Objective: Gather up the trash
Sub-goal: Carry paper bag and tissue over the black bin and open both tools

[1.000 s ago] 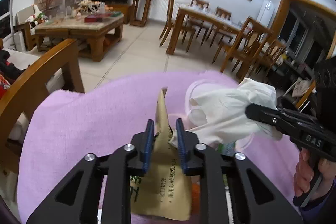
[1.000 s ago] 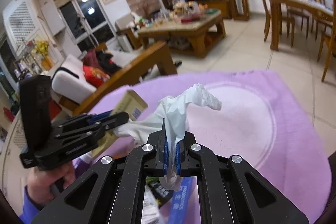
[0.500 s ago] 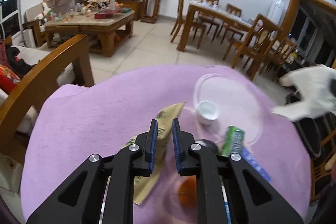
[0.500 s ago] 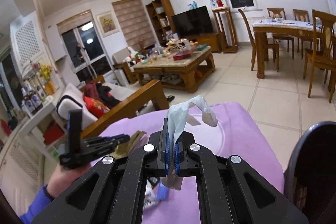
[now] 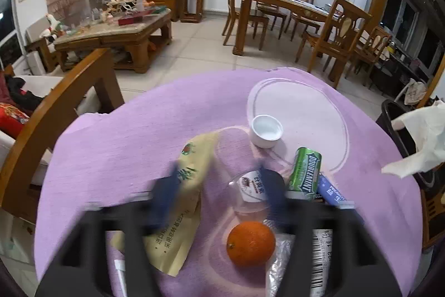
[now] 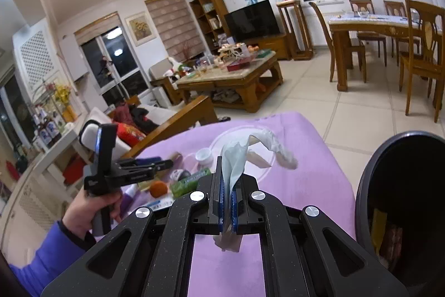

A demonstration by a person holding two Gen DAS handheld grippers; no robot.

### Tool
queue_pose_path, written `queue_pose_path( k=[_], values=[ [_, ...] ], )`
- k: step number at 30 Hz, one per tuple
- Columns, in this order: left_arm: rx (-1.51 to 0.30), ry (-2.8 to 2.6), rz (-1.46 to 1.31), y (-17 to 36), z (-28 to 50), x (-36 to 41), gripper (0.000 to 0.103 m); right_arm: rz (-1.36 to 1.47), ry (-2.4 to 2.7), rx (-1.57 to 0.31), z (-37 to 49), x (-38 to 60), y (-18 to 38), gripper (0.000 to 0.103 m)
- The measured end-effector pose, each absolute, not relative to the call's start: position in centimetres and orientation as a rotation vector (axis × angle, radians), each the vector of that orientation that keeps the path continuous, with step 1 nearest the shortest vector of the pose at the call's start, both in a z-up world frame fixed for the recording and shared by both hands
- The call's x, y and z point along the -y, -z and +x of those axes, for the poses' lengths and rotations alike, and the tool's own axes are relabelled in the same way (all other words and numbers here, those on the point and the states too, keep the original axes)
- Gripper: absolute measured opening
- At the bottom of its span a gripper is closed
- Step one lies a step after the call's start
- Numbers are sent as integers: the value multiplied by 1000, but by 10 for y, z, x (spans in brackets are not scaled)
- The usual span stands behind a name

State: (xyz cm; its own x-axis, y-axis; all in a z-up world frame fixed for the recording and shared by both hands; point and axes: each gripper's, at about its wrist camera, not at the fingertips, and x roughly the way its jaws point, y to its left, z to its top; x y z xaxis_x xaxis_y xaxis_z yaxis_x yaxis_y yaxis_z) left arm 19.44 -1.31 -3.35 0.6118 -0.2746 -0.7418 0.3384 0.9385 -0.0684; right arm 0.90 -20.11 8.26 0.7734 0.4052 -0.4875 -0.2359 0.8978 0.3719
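My right gripper (image 6: 227, 202) is shut on a white crumpled tissue (image 6: 239, 157) and holds it above the purple tablecloth (image 6: 294, 185), left of the black trash bin (image 6: 400, 202). The tissue also shows at the right edge of the left wrist view (image 5: 417, 141). My left gripper (image 5: 219, 196), blurred, is open over the table; the tan paper packet (image 5: 180, 202) lies flat under its left finger. An orange (image 5: 250, 244), a clear cup (image 5: 250, 191) and a green gum pack (image 5: 304, 174) lie between and beside the fingers.
A white small bowl (image 5: 266, 130) stands mid-table. A blue packet (image 5: 332, 192) and a barcode wrapper (image 5: 321, 255) lie at the right. A wooden chair back (image 5: 55, 113) borders the table's left. The bin's rim (image 5: 389, 113) is beyond the table's right edge.
My left gripper opened and released the tan packet, which now lies on the cloth. My right gripper carried the tissue up and right, towards the black bin.
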Motion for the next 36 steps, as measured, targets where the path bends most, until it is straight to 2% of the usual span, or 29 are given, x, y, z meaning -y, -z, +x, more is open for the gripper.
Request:
queue_pose_path(
  k=[1,6,7,8,9,10,11,15,21,28,36],
  values=[
    [-825,347,86,32,193,13,84,303,-357,-598,8,201,-80,5],
    [-882,289,104,41,208,11,83,306,-361,-609,12,191,-76,5],
    [-892,288,96,43,211,9,79,306,-358,-611,12,190,-76,5],
    [-909,286,88,47,216,7,60,306,-358,-611,12,190,-76,5],
    [-929,290,62,52,222,3,48,305,-357,-615,15,186,-77,5],
    [-937,295,39,54,223,1,40,305,-357,-615,15,186,-77,5],
    [-934,298,26,54,225,-2,39,304,-355,-617,16,181,-77,5],
    [-921,332,4,49,220,-2,36,302,-350,-618,18,177,-78,5],
    [-764,459,-96,5,186,8,36,326,-363,-578,16,180,-83,5],
    [-616,622,-87,-49,133,71,35,351,-334,-500,-3,215,-99,5],
    [-578,790,-59,-58,104,173,35,395,-225,-412,-40,301,-111,5]
  ],
)
